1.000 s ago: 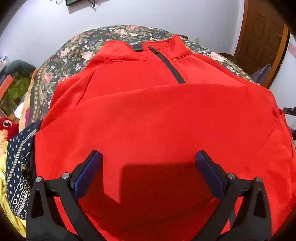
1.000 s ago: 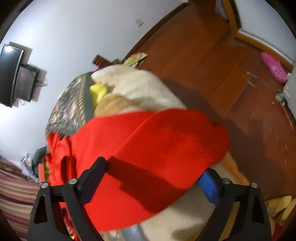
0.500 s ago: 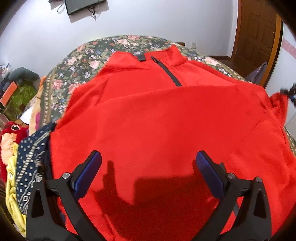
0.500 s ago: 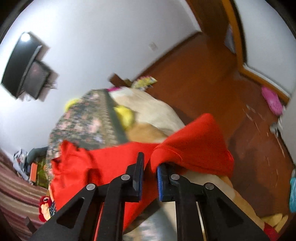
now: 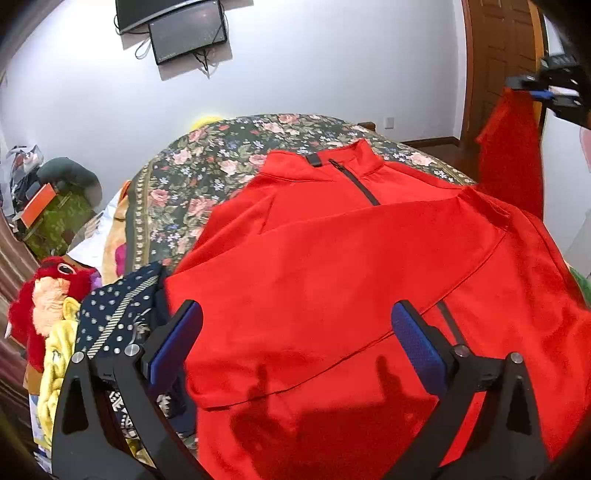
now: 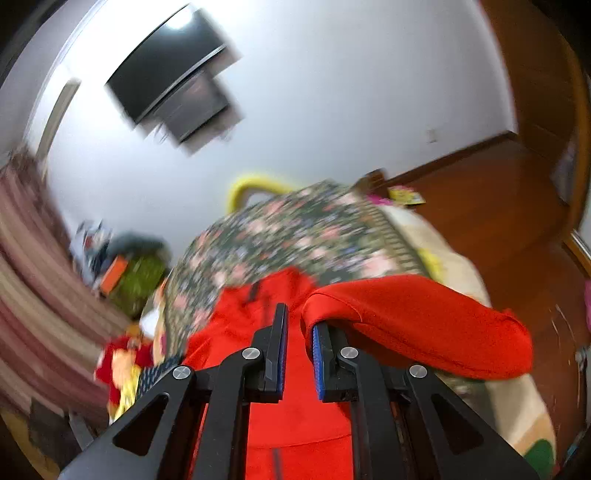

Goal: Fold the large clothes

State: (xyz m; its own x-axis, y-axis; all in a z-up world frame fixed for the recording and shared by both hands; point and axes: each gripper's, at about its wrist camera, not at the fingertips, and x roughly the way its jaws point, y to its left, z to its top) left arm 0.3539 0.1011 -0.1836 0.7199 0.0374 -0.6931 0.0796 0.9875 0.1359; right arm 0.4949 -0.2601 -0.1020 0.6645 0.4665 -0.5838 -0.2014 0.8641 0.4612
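A red zip-neck jacket (image 5: 351,258) lies spread on a floral bedspread (image 5: 207,162), collar toward the far wall. My left gripper (image 5: 295,308) hovers open above the jacket's lower half, with nothing between its blue pads. My right gripper (image 6: 299,321) is shut on the jacket's red sleeve (image 6: 424,317), which drapes off to the right of its fingertips. In the left wrist view that right gripper (image 5: 532,86) is high at the top right, and the sleeve (image 5: 509,147) hangs down from it. The jacket body (image 6: 295,406) shows below the shut jaws.
A pile lies at the bed's left edge: a navy dotted garment (image 5: 118,310), a red plush toy (image 5: 48,284) and yellow cloth (image 5: 59,354). A screen (image 5: 177,22) hangs on the far wall. A wooden door (image 5: 498,55) and wooden floor (image 6: 498,192) lie to the right.
My right gripper closed on the sleeve and lifted it high off the bed's right side. My left gripper stayed open while rising and drawing back from the jacket.
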